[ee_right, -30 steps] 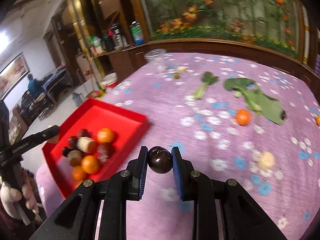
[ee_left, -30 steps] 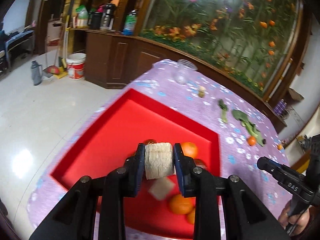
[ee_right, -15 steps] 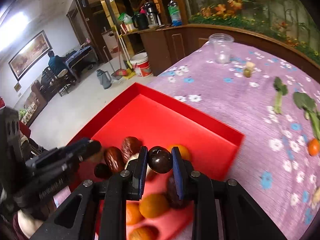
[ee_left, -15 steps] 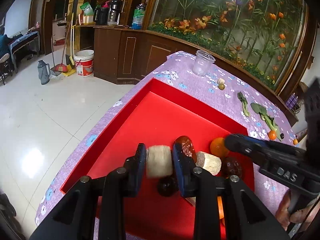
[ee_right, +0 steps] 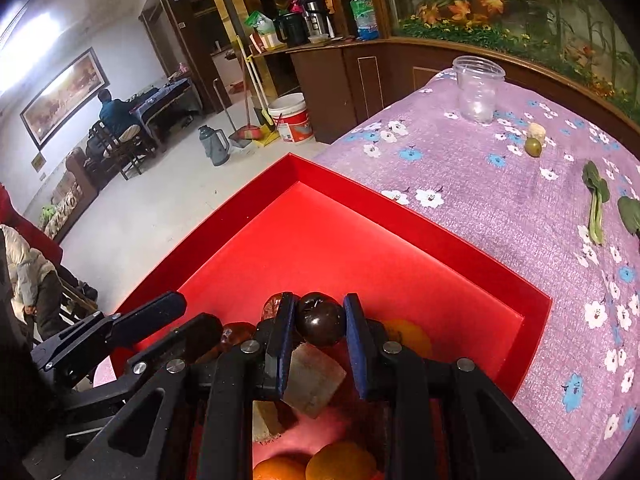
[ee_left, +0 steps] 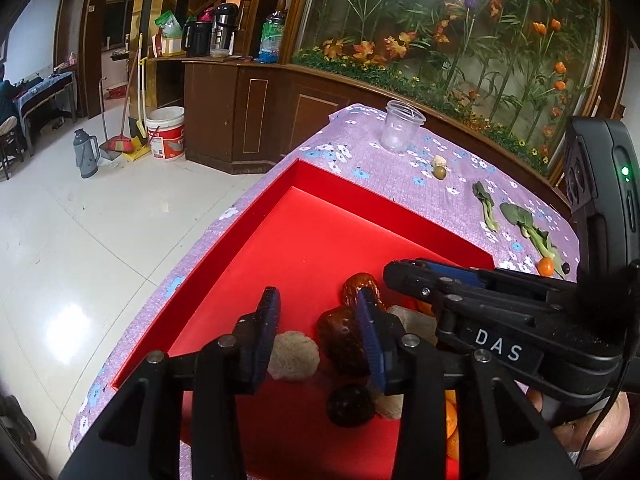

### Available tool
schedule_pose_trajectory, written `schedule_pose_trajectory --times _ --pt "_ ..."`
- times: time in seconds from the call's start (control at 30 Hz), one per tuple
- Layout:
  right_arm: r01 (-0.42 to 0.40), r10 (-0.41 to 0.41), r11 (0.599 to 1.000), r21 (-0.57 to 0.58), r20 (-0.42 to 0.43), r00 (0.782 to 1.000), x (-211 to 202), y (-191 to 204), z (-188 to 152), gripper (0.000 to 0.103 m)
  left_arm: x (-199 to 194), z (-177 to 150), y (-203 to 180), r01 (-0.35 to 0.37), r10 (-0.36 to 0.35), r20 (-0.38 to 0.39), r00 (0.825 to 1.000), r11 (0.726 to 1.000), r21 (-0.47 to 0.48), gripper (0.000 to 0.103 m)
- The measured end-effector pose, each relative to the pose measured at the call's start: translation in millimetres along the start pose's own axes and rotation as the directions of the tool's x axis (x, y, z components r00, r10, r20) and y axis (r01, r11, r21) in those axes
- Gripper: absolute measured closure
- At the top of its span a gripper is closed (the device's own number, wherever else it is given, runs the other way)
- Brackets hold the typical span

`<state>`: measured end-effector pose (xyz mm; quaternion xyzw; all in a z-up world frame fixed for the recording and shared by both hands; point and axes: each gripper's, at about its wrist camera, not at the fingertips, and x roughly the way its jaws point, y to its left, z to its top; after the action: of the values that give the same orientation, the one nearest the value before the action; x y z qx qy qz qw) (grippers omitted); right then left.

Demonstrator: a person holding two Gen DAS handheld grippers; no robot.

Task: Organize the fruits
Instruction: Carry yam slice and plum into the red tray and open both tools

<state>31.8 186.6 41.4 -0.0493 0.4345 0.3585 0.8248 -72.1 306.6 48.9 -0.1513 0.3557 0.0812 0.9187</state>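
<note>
A clear plastic cup (ee_left: 401,131) stands upright on a purple floral tablecloth (ee_left: 360,162). On the pale tiled floor (ee_left: 80,220) beyond, a white bucket (ee_left: 166,132) sits beside a broom and dustpan (ee_left: 120,144) and a grey thermos jug (ee_left: 85,152). A dark wooden counter (ee_left: 240,112) holds kettles (ee_left: 208,36) and a water bottle (ee_left: 272,38).

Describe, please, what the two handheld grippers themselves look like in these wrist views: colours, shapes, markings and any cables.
Both grippers are matte black frames with angular cut-out arms, silver round bolts at the pivots and two flat fingers faced with blue ribbed pads. The left gripper and right gripper look alike. Seen from the left wrist, the right gripper's body carries white lettering "DAS", a green indicator light, a thin black cable and a black furry patch.
</note>
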Motion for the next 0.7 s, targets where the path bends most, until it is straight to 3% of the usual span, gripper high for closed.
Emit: schedule_pose_trajectory --times 0.17,0.4,0.53,0.7 --pt "-0.003 0.003 1.0 0.003 0.007 1.0 -2 0 2 0.075 -4 0 -1 -0.009 0.009 0.008 1.0 1.0 -0.002 0.063" --pt "-0.011 0.01 1.0 0.019 0.024 1.0 -10 -1 3 0.074 -13 1 4 -0.018 0.019 0.024 1.0 1.0 -0.021 0.048" --pt "-0.011 0.01 0.999 0.033 0.036 0.999 -14 -2 4 0.063 -20 2 3 -0.023 0.024 0.036 0.999 1.0 -0.018 0.047" --pt "-0.009 0.007 0.999 0.033 0.06 0.998 -25 1 6 0.061 -30 2 1 -0.029 0.03 0.055 0.998 1.0 -0.012 0.042"
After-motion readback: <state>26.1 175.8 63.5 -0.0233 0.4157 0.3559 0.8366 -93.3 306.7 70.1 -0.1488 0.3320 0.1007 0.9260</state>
